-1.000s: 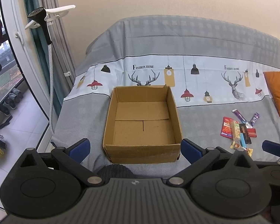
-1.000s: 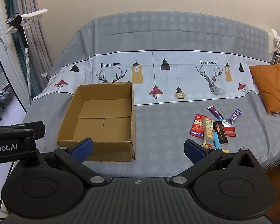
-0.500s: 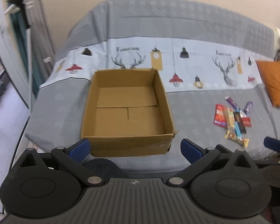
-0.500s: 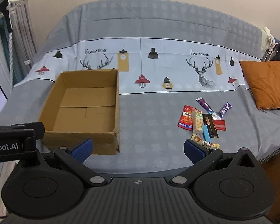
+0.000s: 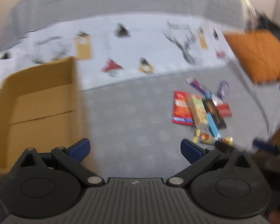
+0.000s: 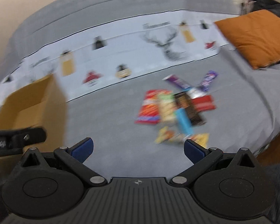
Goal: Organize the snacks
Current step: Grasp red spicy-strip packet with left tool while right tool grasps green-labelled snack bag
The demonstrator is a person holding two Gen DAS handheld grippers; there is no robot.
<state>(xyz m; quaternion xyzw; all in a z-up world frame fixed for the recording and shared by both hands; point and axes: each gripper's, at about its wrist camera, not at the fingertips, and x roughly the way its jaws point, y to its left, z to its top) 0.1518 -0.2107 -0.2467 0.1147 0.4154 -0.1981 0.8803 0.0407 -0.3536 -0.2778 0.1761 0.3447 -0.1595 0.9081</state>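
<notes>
Snack packets, a loose cluster of red, green, black, blue and purple wrappers (image 5: 199,110), lie on the grey bedspread (image 5: 132,115), well apart from the open brown cardboard box (image 5: 37,100) at left. Left tongs (image 5: 135,150) and right tongs (image 6: 138,149) both spread wide, holding nothing. Both views motion-blurred; orange cushion (image 6: 255,37) sits at right.

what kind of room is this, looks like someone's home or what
Most likely a bedroom at home: a bed under a grey sheet with deer and lamp prints, a plump orange cushion on it, and an open brown cardboard box near loose snack packets.
</notes>
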